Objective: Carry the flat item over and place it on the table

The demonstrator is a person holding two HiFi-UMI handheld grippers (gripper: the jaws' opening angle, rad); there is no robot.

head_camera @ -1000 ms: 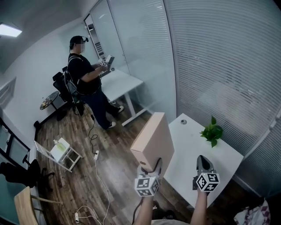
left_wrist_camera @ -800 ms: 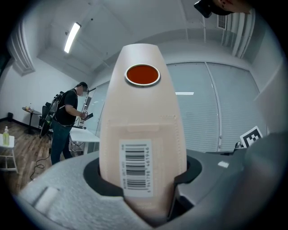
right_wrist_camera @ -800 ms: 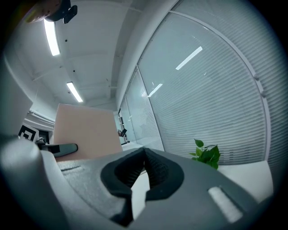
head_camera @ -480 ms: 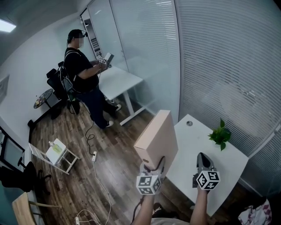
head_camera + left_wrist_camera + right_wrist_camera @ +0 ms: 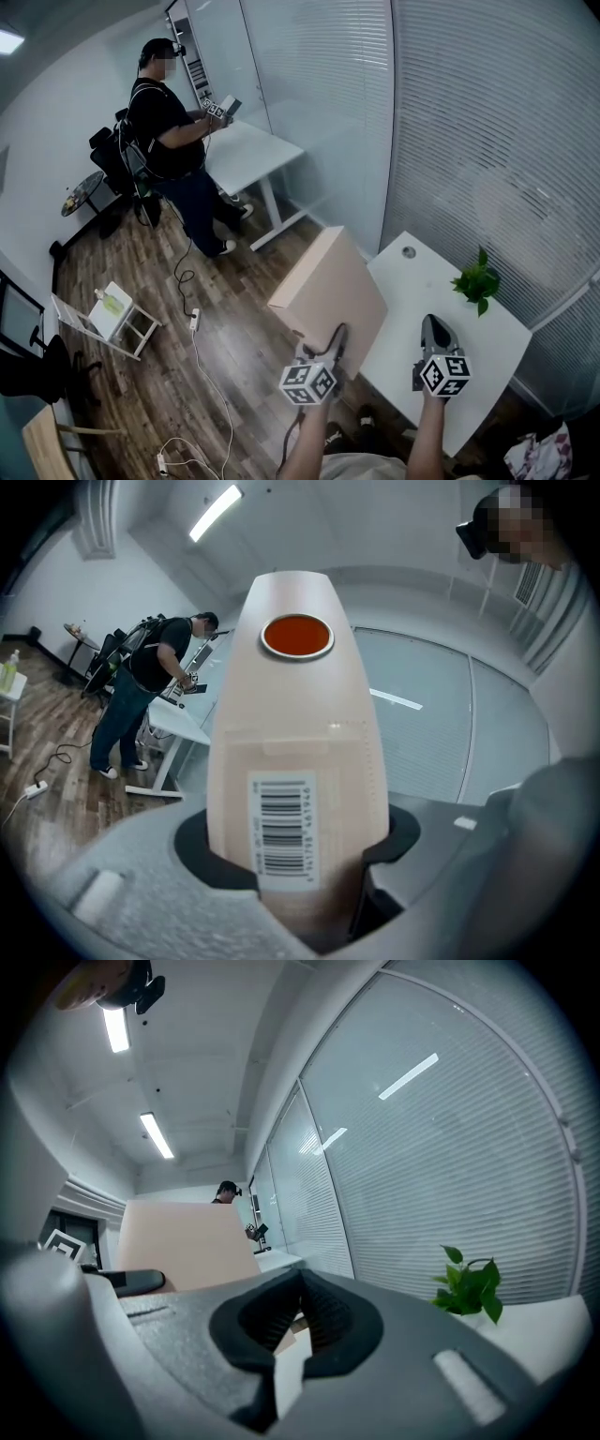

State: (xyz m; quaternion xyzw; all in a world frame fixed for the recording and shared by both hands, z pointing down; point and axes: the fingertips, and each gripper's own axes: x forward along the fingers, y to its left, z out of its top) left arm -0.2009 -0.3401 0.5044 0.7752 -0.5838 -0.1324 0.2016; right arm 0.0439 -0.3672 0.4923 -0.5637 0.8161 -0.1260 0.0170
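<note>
Closer to the table (image 5: 422, 295) than a second ago, the box (image 5: 328, 291) has rolled from near upright to a slant. It is held off the floor at the table's left edge, which it overlaps in the head view, and the left gripper (image 5: 323, 347) is clamped on its near end. Over the table's near part the right gripper (image 5: 435, 330) hangs with jaws together on nothing, short of the plant (image 5: 478, 281). The carry looks nearly done; what remains is to bring the box over the tabletop and lay it flat.
</note>
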